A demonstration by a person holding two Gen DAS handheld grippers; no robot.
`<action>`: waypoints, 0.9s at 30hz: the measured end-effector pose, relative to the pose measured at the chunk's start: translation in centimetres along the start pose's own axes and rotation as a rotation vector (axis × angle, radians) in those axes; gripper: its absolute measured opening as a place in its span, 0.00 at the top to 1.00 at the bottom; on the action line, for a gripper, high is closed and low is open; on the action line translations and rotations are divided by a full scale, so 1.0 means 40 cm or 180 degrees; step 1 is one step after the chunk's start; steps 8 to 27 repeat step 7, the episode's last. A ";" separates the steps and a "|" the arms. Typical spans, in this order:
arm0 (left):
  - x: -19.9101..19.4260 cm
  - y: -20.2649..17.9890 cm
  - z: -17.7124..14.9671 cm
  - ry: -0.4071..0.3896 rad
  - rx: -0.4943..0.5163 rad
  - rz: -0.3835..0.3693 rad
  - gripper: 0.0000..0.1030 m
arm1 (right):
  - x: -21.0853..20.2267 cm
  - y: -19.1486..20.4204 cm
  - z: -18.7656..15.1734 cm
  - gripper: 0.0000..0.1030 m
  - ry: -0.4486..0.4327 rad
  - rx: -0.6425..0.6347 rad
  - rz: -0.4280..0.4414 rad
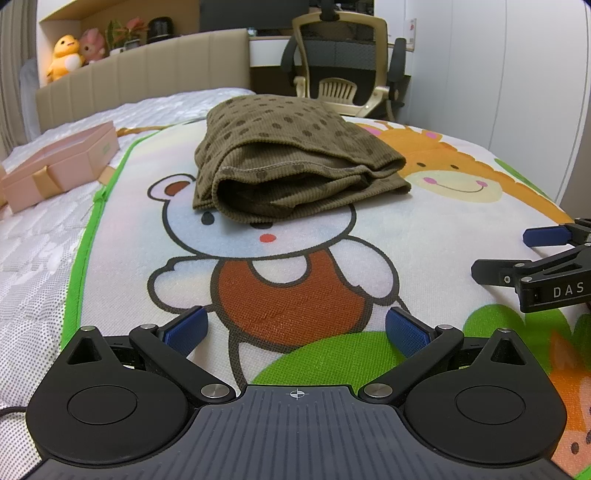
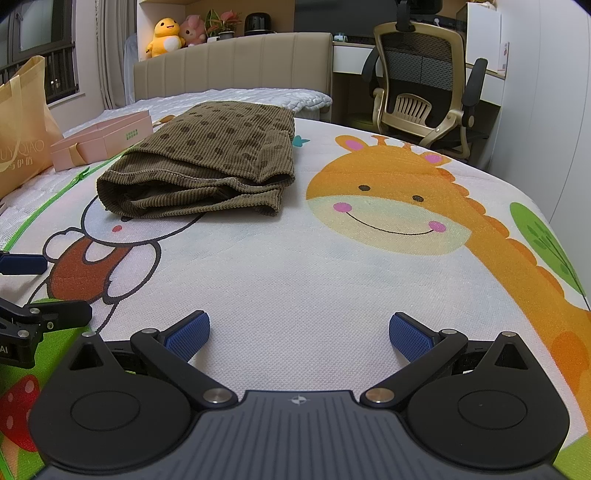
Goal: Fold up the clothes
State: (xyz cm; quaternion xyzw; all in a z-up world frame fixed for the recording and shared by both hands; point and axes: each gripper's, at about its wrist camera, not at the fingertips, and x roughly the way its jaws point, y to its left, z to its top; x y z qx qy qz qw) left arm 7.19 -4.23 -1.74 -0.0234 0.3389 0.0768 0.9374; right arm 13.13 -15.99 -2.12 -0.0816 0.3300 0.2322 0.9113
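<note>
1. Folded garment (image 1: 295, 158): olive-brown ribbed knit with darker brown dots, folded into a thick rectangular bundle. Stitched hem and stacked layers face the cameras; the near edge is slightly rumpled, with a loose flap of the lowest layer spread on the mat. Upper centre of the left wrist view, upper left of the right wrist view (image 2: 207, 158).
2. Cartoon play mat (image 1: 369, 236): white, with a green border, spread on the bed. The garment lies on the printed bear's head (image 1: 229, 236), beside the printed giraffe (image 2: 388, 206).
3. Left claw (image 1: 295, 332): bottom of its own view, blue-padded fingers spread wide, nothing between them, low over the mat and well short of the garment. Seen also at the left edge of the right wrist view (image 2: 22, 284).
4. Right claw (image 2: 299, 334): bottom of its own view, fingers likewise spread wide and empty over bare mat. Seen at the right edge of the left wrist view (image 1: 517, 251).
5. Pink gift box (image 1: 55, 162): on the white mattress, left of the mat, apart from the garment.
6. Tan paper bag (image 2: 22, 140): left edge of the right wrist view.
7. Office chair (image 2: 424, 85): mesh back, beyond the bed, upper right.
8. Plush toys (image 2: 173, 31): yellow and pink, on a shelf behind the headboard.
</note>
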 end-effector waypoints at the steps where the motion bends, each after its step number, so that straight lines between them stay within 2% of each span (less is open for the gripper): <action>1: 0.000 0.000 0.000 0.0000 -0.0002 0.0003 0.00 | 0.000 -0.001 0.000 0.00 -0.0002 0.0000 0.0002; 27: -0.005 0.003 0.000 -0.0027 -0.0030 0.0011 0.00 | -0.001 0.002 -0.002 0.00 -0.0012 -0.0005 0.0003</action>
